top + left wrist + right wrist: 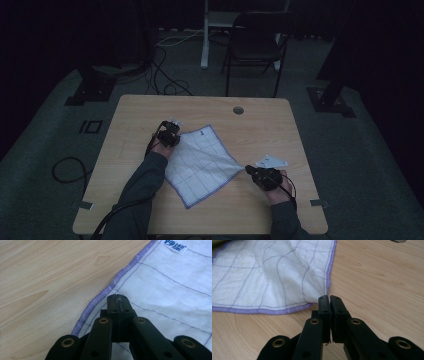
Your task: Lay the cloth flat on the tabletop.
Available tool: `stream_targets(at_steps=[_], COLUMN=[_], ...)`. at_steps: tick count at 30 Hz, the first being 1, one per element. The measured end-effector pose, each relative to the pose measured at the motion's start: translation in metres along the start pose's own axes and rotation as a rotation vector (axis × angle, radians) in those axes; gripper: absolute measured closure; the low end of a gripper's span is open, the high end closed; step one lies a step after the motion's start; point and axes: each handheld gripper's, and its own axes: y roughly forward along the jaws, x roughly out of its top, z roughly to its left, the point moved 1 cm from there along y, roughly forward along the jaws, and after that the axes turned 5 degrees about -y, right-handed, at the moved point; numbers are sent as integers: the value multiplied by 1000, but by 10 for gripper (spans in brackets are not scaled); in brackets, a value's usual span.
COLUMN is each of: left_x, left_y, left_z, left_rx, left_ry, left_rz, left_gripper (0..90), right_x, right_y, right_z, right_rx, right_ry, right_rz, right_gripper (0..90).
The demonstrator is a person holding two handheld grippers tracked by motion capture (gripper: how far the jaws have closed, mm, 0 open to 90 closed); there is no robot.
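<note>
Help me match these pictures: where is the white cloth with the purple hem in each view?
High view: white cloth spread mid-table between both grippers.
Left gripper view: right half, hem running diagonally past the shut gripper.
Right gripper view: upper left, its corner pinched in the gripper.
Shared landmark: the purple hem.

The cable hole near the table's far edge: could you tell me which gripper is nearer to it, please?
Left, narrowly. The left gripper sits at the cloth's far-left corner, left of the cable hole. The right gripper sits nearer the person, at the cloth's right corner.
</note>
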Motion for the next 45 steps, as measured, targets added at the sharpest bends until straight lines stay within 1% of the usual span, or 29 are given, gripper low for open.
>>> stream_targets(at_steps=[1,3,9,13,18,21,26,29,32,35,36,38,40,41,43,45], left_x=[-1,-1,-5,-15,-32,-44,-61,-73,-82,-91,-93,-98,-101,-104,-107,-111], left_y=[-2,-7,-28,-41,-54,-61,-68,-72,-73,-74,-74,-74,-74,-74,-74,-74], left_z=[-1,-4,-13,-21,-35,-43,-56,-65,-71,-75,-76,-78,-80,-81,-83,-85], left_rx=[-11,-20,-49,-72,-109,-134,-166,-192,-208,-229,-231,-240,-246,-252,-258,-265], left_ry=[5,15,31,29,28,31,36,48,58,53,56,63,66,64,66,68], left_rz=[-9,-29,-92,-121,-147,-146,-145,-144,-139,-141,-137,-132,-127,-126,-124,-120], left_gripper=[852,812,772,766,760,759,758,757,753,745,740,733,727,725,723,723], right_x=[0,0,4,7,13,15,15,15,15,15,16,21,26,28,31,33], right_y=[0,-1,-3,-1,10,16,28,34,37,37,36,35,35,37,42,49], right_z=[0,-1,-5,-5,-4,-4,-7,-8,-10,-12,-12,-12,-12,-14,-14,-13], right_rx=[-1,10,9,12,25,42,48,50,48,47,39,31,44,56,57,76], right_ry=[0,4,26,29,10,13,16,17,17,21,17,-2,-8,-2,-14,-22], right_rz=[1,0,-43,-74,-77,-92,-88,-84,-85,-89,-78,-77,-96,-97,-77,-66], right_gripper=[886,879,806,789,793,808,854,874,881,882,883,883,883,883,883,883])
